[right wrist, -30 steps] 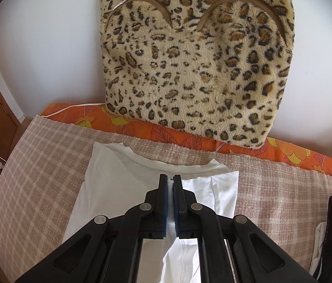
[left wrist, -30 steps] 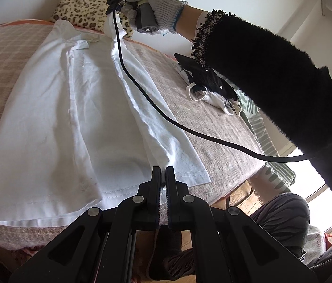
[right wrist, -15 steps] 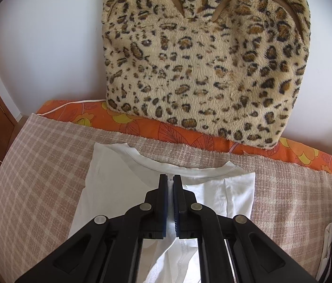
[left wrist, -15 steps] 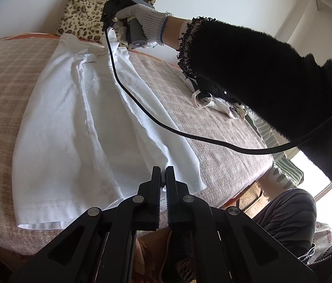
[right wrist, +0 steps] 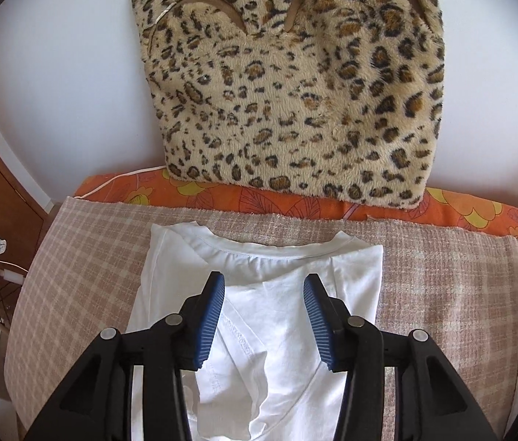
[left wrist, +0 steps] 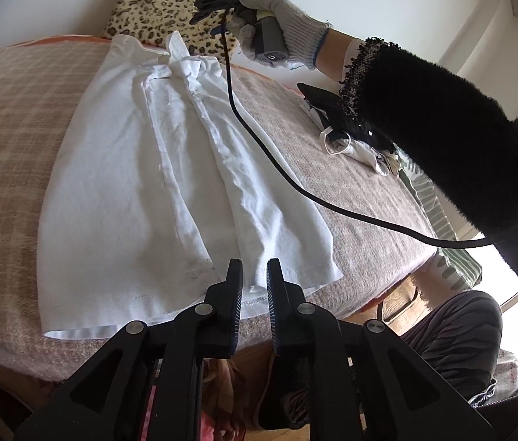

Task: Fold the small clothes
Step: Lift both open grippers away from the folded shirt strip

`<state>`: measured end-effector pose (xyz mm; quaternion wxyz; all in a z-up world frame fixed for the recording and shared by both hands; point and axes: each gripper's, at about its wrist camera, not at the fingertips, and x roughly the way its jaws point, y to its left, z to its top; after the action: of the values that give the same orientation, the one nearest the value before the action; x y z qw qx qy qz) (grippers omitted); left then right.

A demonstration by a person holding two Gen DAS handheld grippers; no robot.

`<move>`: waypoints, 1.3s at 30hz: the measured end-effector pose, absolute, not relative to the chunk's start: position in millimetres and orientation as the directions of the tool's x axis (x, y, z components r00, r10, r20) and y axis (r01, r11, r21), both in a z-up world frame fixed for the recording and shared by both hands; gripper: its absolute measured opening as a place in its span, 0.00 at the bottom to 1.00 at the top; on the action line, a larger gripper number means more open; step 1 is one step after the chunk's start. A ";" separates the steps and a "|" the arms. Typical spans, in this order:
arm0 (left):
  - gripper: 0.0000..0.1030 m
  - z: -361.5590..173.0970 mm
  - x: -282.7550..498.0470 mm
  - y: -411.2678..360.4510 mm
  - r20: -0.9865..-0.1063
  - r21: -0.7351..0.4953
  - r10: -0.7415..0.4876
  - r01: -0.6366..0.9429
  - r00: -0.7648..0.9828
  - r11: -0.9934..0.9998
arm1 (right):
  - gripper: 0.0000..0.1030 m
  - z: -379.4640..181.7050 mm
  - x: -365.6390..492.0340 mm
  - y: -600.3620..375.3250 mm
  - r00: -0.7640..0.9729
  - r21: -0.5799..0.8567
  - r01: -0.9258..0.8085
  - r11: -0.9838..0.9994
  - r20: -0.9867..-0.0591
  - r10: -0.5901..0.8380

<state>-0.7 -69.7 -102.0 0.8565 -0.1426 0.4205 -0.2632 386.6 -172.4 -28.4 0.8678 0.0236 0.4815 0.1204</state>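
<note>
White shirt (left wrist: 170, 183) flat on checked blanket (left wrist: 12, 117), sides folded in lengthwise. Right gripper (right wrist: 264, 305) over collar – fingers just spreading, nothing between. Left gripper (left wrist: 255, 286) at hem – fingers opening slightly, cloth released. Next: regrip collar corners evenly, fold toward hem.

White T-shirt (left wrist: 141, 183) lies flat on the checked blanket (left wrist: 9, 117), both sides folded inward to a long narrow panel; neckline at the blanket's far edge, hem at its near edge. Folded flaps overlap along the middle, creased; collar band (right wrist: 259, 248) lies open, curved.
</note>
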 end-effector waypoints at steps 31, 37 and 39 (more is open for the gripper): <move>0.41 -40.3 94.6 24.9 -0.671 -0.297 -0.435 0.319 0.601 0.900 | 0.39 -55.5 32.5 -160.1 0.294 0.220 -0.408 0.886 -0.887 0.356; 0.41 -56.3 103.4 30.1 -0.685 -0.364 -0.458 0.279 0.566 0.889 | 0.39 -67.8 7.7 -147.3 0.325 0.107 -0.445 0.889 -0.906 0.272; 0.41 -59.3 103.4 28.3 -0.693 -0.366 -0.459 0.278 0.556 0.888 | 0.39 -74.6 2.5 -142.5 0.327 0.064 -0.462 0.885 -0.915 0.237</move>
<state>103.4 28.3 -59.3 0.8755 -0.1075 0.4215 -0.2103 2.5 -142.5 -74.6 0.8079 -0.1047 0.5381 0.2162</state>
